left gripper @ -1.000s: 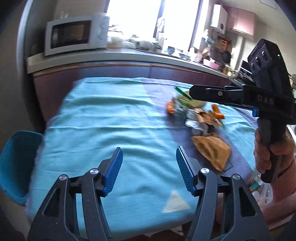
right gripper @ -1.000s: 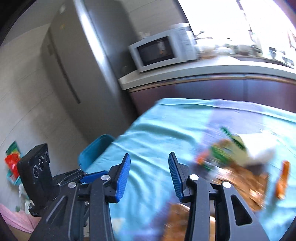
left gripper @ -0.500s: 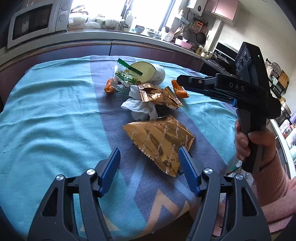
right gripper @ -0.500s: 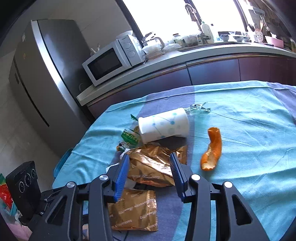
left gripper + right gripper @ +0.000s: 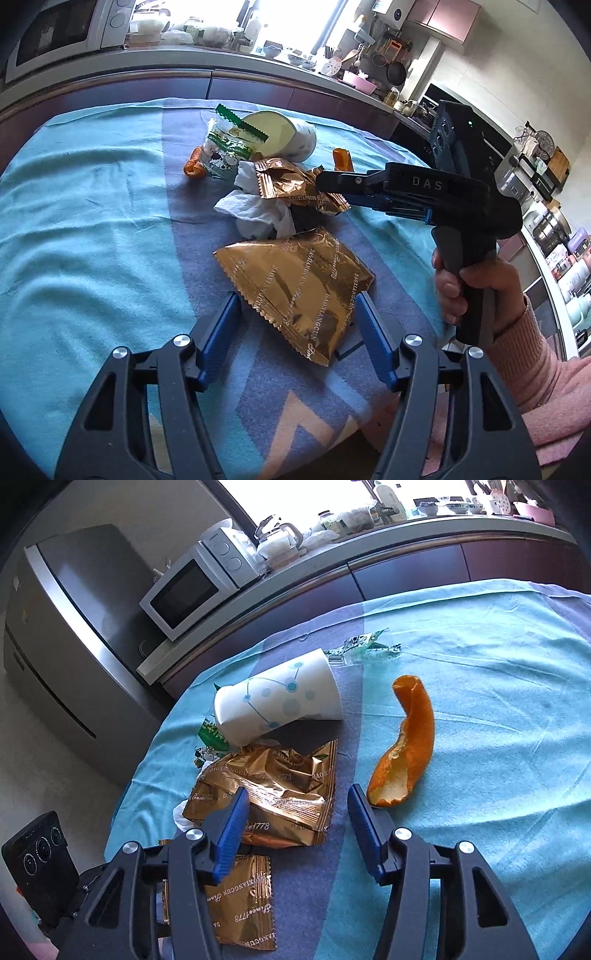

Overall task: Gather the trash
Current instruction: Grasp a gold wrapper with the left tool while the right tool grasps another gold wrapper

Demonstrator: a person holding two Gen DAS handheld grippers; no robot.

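Nothing is collected yet: my left tongs [image 5: 295,321] gape around the flat wrapper [image 5: 295,288], my right tongs [image 5: 295,827] are opening over the crumpled wrapper [image 5: 269,786] mid-tabletop [image 5: 498,738].

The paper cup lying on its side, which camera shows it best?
The right wrist view. There the paper cup lies in full side view, unobstructed, its blue dot pattern clear. In the left wrist view you look at its open mouth, the green-edged wrapper hides part of it, and little of its side shows.

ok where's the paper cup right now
In the right wrist view the paper cup lies on its side mid-table, just behind the crumpled gold wrapper and left of the orange peel.
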